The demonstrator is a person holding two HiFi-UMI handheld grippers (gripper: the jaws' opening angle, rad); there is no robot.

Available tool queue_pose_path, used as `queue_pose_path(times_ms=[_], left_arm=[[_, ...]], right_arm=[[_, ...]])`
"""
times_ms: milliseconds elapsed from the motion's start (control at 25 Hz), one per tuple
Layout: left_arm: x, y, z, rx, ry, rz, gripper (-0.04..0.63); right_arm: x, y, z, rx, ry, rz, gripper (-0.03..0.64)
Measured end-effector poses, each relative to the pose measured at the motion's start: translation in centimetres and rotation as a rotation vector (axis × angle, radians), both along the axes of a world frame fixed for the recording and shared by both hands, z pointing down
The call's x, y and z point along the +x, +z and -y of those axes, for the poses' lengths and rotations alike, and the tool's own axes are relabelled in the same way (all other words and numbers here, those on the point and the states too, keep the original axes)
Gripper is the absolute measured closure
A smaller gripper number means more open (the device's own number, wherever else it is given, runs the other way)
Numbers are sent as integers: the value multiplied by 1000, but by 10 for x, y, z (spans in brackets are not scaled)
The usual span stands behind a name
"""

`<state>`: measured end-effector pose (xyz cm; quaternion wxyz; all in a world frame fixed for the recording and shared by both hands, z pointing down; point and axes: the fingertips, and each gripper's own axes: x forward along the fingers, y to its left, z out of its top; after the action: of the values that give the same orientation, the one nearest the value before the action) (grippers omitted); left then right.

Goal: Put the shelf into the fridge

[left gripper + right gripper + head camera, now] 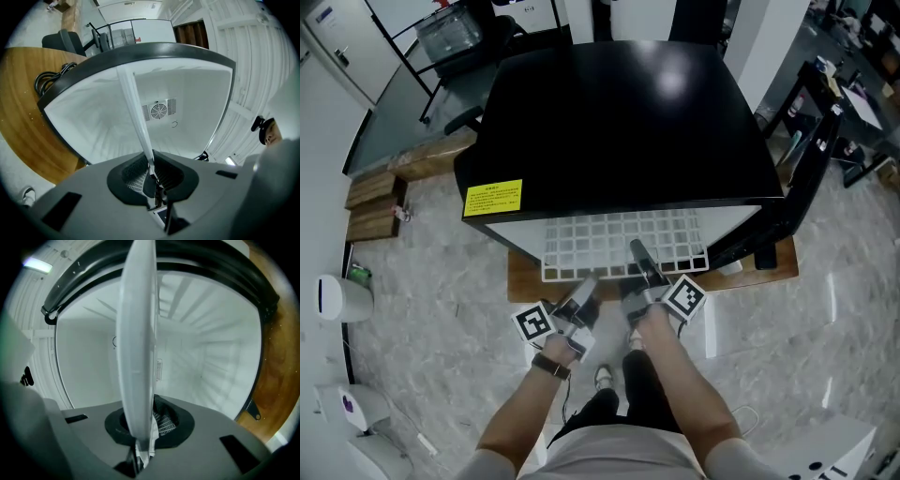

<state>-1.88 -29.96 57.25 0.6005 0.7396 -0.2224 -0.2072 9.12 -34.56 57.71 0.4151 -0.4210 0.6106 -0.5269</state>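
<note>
The white wire-grid shelf [623,240] pokes out of the open front of the black fridge [619,112], its back part inside the white compartment. My left gripper [583,293] is shut on the shelf's front edge at the left. My right gripper [641,266] is shut on the same front edge, further right. In the left gripper view the shelf [136,117] runs edge-on from the left gripper [153,174] into the white fridge interior [187,117]. In the right gripper view the shelf [137,343] fills the middle, clamped in the right gripper [144,439].
The fridge stands on a low wooden pallet [520,277]. Its open black door [811,178] swings out at the right. A fan vent [159,110] sits on the fridge's back wall. Wooden boards [375,202] lie at the left, white bins [342,300] further left.
</note>
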Motion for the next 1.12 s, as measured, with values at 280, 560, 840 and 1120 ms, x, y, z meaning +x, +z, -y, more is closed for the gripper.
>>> queue_pose_path(times_ms=[280, 560, 840, 1120], left_arm=[[4, -4, 38, 9, -43, -4, 554], [6, -4, 64, 6, -81, -8, 554], [8, -5, 80, 8, -112, -10, 554], [9, -4, 92, 14, -141, -14, 554]], right_arm=[[5, -2, 38, -19, -9, -6, 571], [7, -1, 62, -32, -14, 5, 571], [9, -2, 78, -24, -21, -13, 571], [12, -2, 90, -17, -19, -29, 571]])
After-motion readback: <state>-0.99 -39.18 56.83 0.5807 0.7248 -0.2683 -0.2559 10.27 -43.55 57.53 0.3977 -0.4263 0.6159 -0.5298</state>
